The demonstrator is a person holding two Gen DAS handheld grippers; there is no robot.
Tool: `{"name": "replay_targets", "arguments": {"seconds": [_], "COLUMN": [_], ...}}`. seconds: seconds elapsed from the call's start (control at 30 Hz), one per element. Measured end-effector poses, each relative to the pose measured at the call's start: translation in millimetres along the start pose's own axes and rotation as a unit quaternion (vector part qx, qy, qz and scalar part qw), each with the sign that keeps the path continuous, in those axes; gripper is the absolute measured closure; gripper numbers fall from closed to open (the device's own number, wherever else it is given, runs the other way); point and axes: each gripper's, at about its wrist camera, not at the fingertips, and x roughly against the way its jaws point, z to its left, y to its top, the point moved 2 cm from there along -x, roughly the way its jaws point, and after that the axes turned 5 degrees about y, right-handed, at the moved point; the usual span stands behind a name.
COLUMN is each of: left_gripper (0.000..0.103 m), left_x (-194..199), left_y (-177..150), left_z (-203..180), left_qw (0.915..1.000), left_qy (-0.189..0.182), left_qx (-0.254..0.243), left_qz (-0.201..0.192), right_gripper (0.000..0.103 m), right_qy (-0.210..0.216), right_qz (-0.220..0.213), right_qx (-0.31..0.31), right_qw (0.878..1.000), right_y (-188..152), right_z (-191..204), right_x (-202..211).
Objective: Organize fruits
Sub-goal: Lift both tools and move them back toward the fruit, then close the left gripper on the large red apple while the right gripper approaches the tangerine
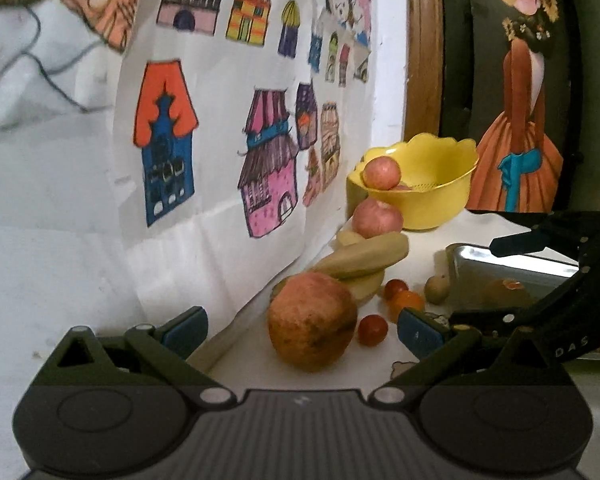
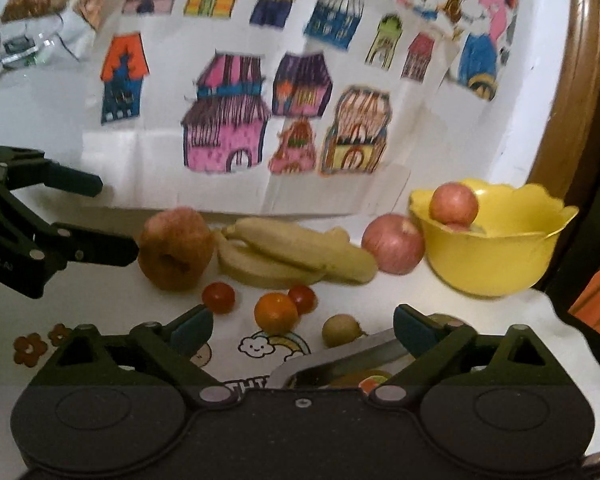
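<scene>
A: Where does the fruit sit?

B: Along the paper of drawn houses (image 2: 260,92) on the tabletop (image 2: 120,320): a brownish apple (image 2: 176,249), pale bananas (image 2: 296,254), a pink apple (image 2: 393,243), then the yellow bowl (image 2: 496,256) with another apple (image 2: 454,203) inside. Cherry tomatoes (image 2: 219,297) and a small orange (image 2: 276,313) lie in front.

A: And the tools?

B: The left tool (image 1: 302,330) is spread wide, the brownish apple just ahead between its fingers. The right tool (image 2: 302,326) is spread too, empty, over a metal tray (image 2: 340,364).
</scene>
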Motion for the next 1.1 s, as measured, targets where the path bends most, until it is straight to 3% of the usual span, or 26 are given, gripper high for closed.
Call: {"name": "replay_targets", "arguments": {"seconds": [0.47, 0.77, 0.97, 1.1], "left_gripper": [0.002, 0.012, 0.018, 0.028], "left_x": [-26, -39, -44, -46], "left_y": [-3, -2, -2, -2], "left_z": [3, -1, -3, -3], "left_qw": [0.9996, 0.9994, 0.9992, 0.9988], "left_qy": [-0.020, -0.020, -0.017, -0.017], "left_qx": [0.013, 0.015, 0.019, 0.023], "left_qz": [0.016, 0.026, 0.031, 0.039], "right_gripper": [0.023, 0.028, 0.040, 0.044], "right_qy": [0.011, 0.009, 0.019, 0.026], "right_qz": [0.028, 0.034, 0.027, 0.027], "right_qx": [0.013, 0.011, 0.021, 0.035], "right_qw": [0.999, 0.999, 0.999, 0.999], "right_y": [0, 5, 8, 5], "right_z": [-1, -2, 0, 5], "right_x": [-38, -52, -51, -50]}}
